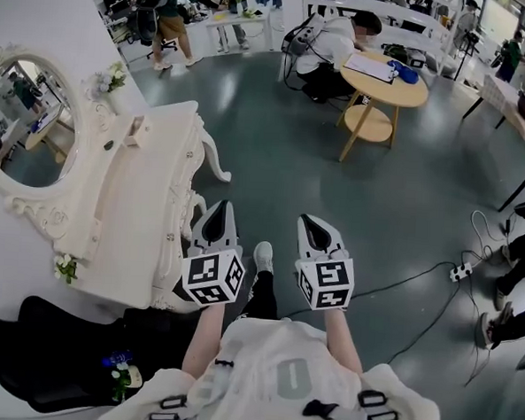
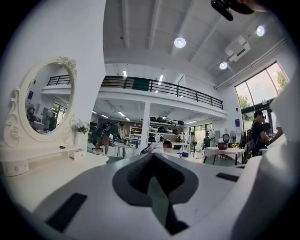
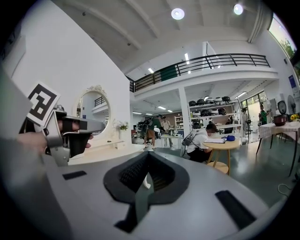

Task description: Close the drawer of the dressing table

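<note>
Both shut: left tool (image 1: 217, 205) beside dressing table (image 1: 140, 179), right tool (image 1: 309, 220).

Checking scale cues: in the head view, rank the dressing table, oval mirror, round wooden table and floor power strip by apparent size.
Largest: dressing table.
Next: oval mirror and round wooden table look alike, and the mirror is cut off at the picture's edge, so unranked.
Smallest: power strip.

This is looking like an open lab hall: people (image 1: 330, 45) are working at tables (image 1: 413, 92), a mezzanine (image 2: 159, 86) is running overhead, cables (image 1: 418, 275) are trailing across the floor (image 1: 335, 191).
</note>
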Motion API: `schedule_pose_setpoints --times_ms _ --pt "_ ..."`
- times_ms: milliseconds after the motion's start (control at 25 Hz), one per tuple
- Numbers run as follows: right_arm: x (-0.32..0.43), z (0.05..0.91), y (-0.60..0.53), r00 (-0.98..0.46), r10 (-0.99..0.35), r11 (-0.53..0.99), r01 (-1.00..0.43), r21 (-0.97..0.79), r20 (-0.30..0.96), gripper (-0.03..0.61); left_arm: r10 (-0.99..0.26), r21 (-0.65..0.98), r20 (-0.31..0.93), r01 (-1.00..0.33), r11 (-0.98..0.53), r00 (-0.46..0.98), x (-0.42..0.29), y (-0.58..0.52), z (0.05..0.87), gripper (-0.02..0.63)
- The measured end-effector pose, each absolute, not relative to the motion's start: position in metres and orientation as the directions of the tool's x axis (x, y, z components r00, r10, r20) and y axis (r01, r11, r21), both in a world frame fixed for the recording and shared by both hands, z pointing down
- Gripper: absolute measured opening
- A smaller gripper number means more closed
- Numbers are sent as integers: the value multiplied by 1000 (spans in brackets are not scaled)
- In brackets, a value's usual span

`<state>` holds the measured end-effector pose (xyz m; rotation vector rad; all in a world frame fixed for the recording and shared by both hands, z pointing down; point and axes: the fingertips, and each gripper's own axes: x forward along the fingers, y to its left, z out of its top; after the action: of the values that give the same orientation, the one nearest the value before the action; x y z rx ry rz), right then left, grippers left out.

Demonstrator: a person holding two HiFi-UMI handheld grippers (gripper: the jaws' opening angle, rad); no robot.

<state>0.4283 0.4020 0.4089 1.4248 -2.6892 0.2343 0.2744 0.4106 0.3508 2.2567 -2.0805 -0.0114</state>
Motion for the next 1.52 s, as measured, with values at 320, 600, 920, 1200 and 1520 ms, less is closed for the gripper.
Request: schedule_pose_setpoints --times_ms 320,600,920,1200,1520 --pt "433 405 348 -529 -836 527 -848 -54 149 8 -996 102 4 -990 -93 93 260 347 349 20" --pt "412 410 278 -515 -838 520 -854 -22 180 8 -994 123 34 -988 -96 101 235 266 366 20" --pt "371 407 172 -524 -825 530 -847 -34 212 8 -992 134 33 -984 -115 120 198 156 360 20" --pt "311 401 62 -551 -802 560 -828 -28 232 8 -993 148 24 -982 -113 118 145 53 359 20" --pt "241 402 -30 -600 -762 614 -789 -21 244 8 -998 160 14 -985 -63 66 80 -28 365 20"
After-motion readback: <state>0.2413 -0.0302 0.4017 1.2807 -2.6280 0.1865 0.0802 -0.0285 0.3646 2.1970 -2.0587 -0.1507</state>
